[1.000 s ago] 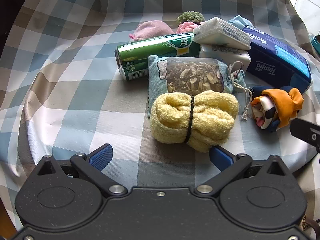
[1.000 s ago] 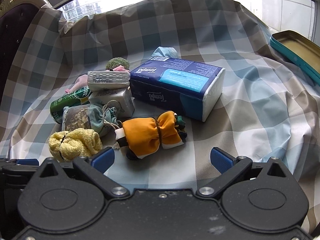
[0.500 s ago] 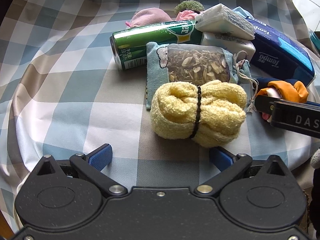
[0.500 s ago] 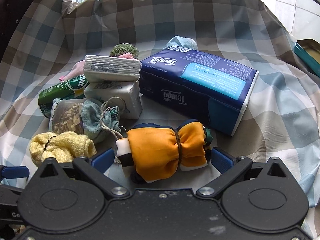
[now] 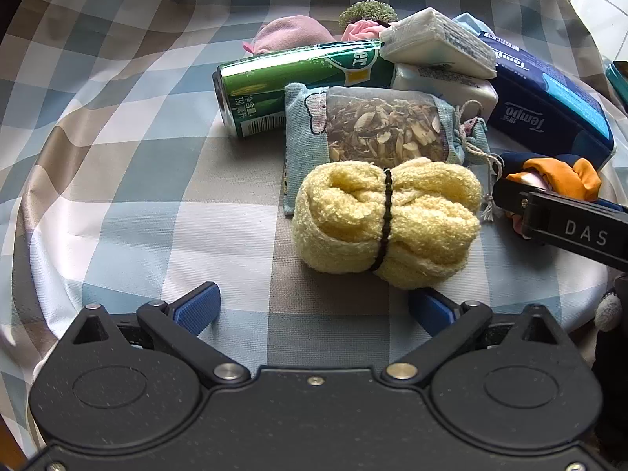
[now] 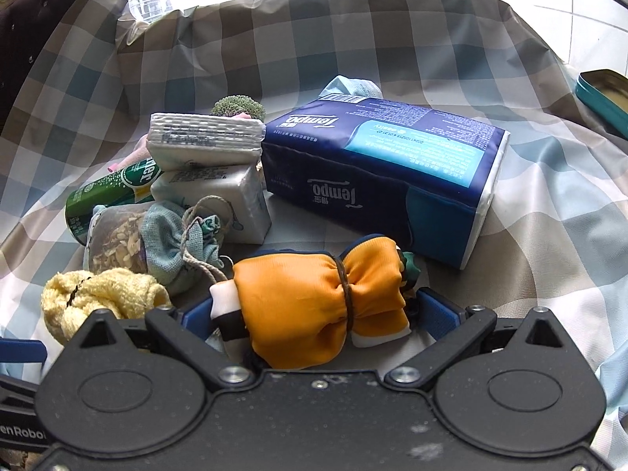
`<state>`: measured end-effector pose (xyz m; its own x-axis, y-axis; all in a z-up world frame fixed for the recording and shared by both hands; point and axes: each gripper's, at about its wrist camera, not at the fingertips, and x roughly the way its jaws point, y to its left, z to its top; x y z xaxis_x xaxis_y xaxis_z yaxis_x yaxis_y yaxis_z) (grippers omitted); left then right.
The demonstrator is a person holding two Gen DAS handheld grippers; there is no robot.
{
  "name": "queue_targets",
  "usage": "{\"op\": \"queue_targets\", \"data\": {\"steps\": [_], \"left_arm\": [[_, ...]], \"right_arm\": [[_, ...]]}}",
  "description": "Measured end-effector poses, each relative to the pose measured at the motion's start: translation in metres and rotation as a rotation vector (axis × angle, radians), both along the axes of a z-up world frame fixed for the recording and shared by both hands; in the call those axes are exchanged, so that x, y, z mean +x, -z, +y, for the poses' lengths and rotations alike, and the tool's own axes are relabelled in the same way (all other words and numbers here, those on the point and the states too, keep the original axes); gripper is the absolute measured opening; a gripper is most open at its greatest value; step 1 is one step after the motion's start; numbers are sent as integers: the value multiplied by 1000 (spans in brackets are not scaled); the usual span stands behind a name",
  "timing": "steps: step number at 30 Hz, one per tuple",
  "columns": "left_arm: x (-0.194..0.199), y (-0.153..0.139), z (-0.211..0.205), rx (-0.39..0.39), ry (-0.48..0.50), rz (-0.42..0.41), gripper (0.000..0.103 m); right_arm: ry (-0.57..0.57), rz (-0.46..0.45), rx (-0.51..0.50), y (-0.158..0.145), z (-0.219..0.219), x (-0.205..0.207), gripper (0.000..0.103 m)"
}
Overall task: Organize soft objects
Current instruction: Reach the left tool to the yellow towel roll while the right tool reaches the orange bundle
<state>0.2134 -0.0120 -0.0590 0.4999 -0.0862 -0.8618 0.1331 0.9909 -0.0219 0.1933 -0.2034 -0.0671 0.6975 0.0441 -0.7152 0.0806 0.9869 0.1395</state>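
Observation:
A yellow towel roll (image 5: 386,221) tied with a black band lies on the checked cloth (image 5: 137,204). My left gripper (image 5: 314,308) is open just short of it, jaws closing, with the roll's near edge by the right fingertip and nothing pressed. An orange cloth bundle (image 6: 314,306) with a brown band lies between the fingers of my right gripper (image 6: 316,314). Its jaws stand wide around the bundle's two ends. The yellow roll (image 6: 98,298) also shows at the right wrist view's lower left.
Behind the roll lie a drawstring pouch of dried chips (image 5: 376,125), a green can (image 5: 290,82) on its side, two white tissue packs (image 5: 435,43), a blue Tempo tissue pack (image 6: 384,168), and pink and green soft items (image 5: 290,35). A teal tin (image 6: 604,98) sits at the far right.
My right gripper moved forward and down until the orange bundle sat between its fingers, and it came into the left wrist view. The left gripper crept slightly closer to the yellow roll.

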Motion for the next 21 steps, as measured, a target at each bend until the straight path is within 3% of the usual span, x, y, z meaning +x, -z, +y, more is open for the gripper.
{"op": "queue_targets", "data": {"steps": [2, 5, 14, 19, 21], "left_arm": [[-2, -4, 0, -15, 11, -9, 93], [-6, -12, -5, -27, 28, -48, 93], [-3, -25, -17, -38, 64, -123, 95], [7, -17, -27, 2, 67, -127, 95], [9, -12, -30, 19, 72, -122, 90]], "right_arm": [[9, -10, 5, -2, -3, -2, 90], [9, -15, 6, -4, -6, -4, 85], [43, -13, 77, -12, -20, -13, 83], [72, 1, 112, -13, -28, -19, 83], [78, 1, 116, -14, -29, -21, 82]]}}
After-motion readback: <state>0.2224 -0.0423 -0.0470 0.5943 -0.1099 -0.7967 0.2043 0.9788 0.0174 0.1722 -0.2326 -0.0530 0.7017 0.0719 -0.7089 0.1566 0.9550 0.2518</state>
